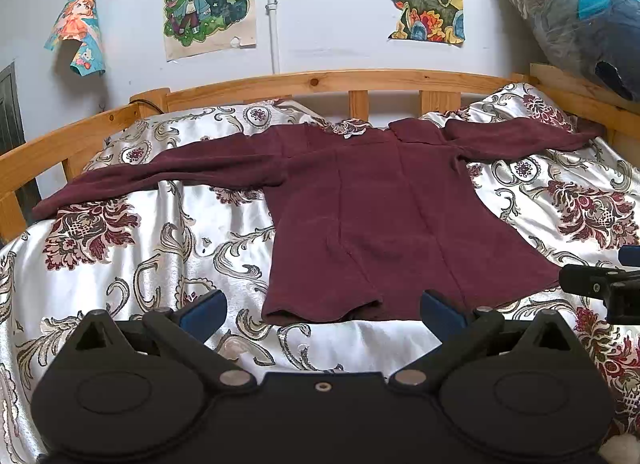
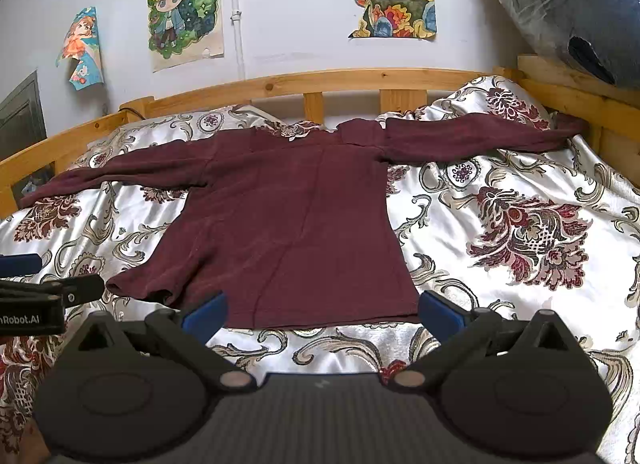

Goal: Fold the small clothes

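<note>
Maroon knit: the top [image 1: 360, 200] is laid flat on the satin cover [image 1: 120, 264], sleeves spread left and right, hem near. The left gripper [image 1: 322, 310] is held wide and empty at the hem's left corner; the right gripper [image 2: 322, 310], equally wide and empty, at its right part. The left sleeve [image 1: 160, 172] should probably be pinched at the cuff, lifted clear and laid across the body, creases avoided.

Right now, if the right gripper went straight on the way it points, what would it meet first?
Probably the bottom hem of the maroon long-sleeved top, spread flat on the floral satin bedspread. The right gripper is open and points at it; depth is unclear.
</note>
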Demonstrator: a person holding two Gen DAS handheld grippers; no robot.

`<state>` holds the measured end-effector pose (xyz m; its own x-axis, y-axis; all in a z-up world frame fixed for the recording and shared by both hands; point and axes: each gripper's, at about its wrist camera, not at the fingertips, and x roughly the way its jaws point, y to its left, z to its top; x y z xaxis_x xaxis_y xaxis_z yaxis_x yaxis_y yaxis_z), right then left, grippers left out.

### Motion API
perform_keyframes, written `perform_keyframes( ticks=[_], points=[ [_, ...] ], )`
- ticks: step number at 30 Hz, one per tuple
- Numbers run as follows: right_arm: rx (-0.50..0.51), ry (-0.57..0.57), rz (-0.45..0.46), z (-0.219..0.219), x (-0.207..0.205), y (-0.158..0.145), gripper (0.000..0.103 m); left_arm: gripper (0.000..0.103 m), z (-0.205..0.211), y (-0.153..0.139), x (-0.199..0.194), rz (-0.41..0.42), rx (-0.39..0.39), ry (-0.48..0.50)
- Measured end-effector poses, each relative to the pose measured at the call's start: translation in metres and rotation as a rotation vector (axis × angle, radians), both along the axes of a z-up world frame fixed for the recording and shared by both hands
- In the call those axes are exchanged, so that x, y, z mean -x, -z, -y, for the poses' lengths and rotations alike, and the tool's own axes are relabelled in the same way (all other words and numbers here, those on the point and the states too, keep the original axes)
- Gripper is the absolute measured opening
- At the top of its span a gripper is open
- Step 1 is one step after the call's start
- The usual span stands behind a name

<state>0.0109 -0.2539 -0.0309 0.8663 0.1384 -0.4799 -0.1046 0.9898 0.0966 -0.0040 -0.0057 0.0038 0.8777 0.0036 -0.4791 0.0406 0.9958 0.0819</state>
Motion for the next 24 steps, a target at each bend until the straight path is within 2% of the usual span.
perform_keyframes(
  ticks=[24],
  points=[
    [-0.007, 0.004, -0.007, 0.0011, -0.0005, 0.0001, 0.103, 0.102, -0.0008, 0.0043, -0.0020, -0.007, -0.003, 0.000]
  ],
)
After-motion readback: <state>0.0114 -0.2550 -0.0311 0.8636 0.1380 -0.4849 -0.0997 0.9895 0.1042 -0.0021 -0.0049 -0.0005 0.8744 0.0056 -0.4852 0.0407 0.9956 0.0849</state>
